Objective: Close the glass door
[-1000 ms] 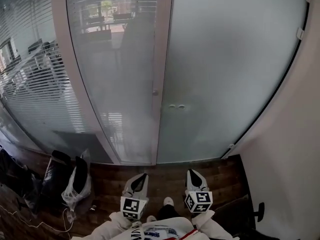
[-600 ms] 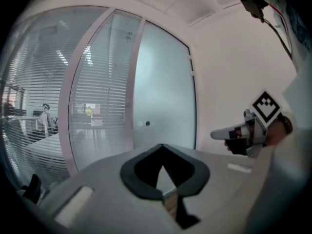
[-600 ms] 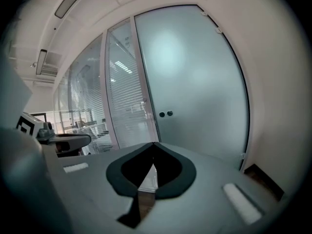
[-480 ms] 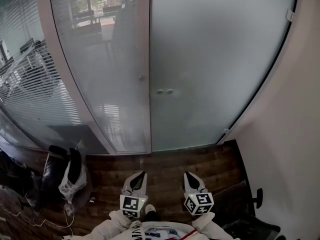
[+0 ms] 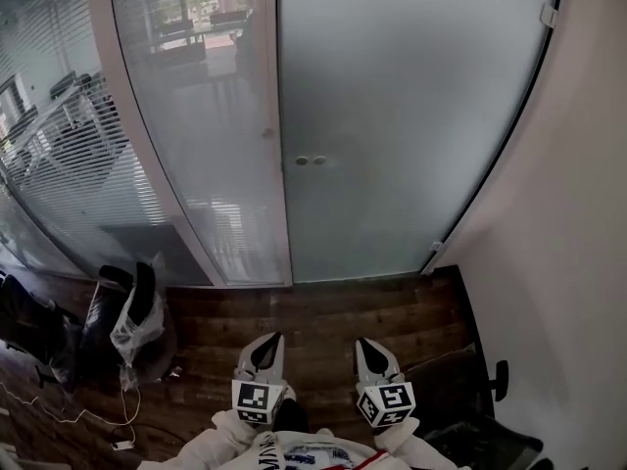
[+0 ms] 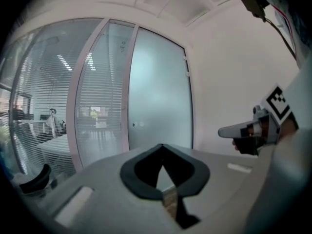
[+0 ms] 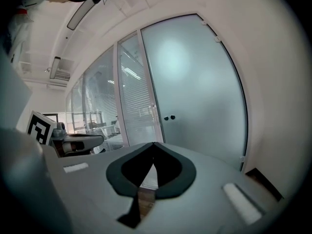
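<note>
Backed from glass door (image 5: 392, 116), left gripper (image 5: 275, 340) and right gripper (image 5: 361, 344) clenched; only head view shows cable (image 5: 59, 417).

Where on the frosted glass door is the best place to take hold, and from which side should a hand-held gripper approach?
Probably the two small round fittings near the left edge of the frosted glass door, approached straight from the front. The pane is otherwise flat and smooth, with no bar visible. Whether the fittings protrude enough to pinch cannot be told.
</note>
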`<move>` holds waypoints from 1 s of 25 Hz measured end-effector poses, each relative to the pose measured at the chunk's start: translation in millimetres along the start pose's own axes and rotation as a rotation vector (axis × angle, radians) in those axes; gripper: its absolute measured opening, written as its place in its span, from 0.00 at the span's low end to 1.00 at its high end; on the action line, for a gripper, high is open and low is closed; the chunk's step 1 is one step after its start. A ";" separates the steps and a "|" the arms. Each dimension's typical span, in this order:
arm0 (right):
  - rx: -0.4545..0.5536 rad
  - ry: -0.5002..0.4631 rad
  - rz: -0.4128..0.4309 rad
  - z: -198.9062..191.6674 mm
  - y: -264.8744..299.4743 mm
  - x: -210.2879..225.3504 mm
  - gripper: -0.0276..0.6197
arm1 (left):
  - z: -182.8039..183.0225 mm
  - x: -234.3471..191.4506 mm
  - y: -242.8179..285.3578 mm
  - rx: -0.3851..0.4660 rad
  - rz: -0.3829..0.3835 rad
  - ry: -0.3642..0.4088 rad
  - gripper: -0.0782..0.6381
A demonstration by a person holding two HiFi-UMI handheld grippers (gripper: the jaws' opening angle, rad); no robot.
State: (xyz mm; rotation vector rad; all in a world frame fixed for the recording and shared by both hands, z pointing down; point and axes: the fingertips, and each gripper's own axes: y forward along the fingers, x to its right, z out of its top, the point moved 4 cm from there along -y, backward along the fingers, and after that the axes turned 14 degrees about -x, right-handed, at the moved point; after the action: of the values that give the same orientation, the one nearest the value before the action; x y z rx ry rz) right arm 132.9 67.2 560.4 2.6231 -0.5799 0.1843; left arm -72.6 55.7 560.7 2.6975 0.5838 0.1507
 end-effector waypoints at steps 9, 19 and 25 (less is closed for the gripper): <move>-0.009 0.001 0.033 -33.7 -67.0 -0.9 0.05 | -19.4 62.3 -61.0 -0.001 0.030 0.006 0.11; 0.029 -0.008 0.087 -43.4 -106.8 -29.0 0.05 | -39.4 83.2 -111.0 -0.018 0.071 0.002 0.11; 0.054 -0.026 0.093 -32.3 -115.1 -39.4 0.05 | -31.4 89.3 -118.0 0.001 0.043 0.017 0.11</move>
State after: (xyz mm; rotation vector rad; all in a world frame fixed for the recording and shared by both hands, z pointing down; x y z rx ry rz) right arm 145.6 189.8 535.1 2.6556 -0.7154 0.1971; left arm -41.8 203.1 546.9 2.7139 0.5308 0.1854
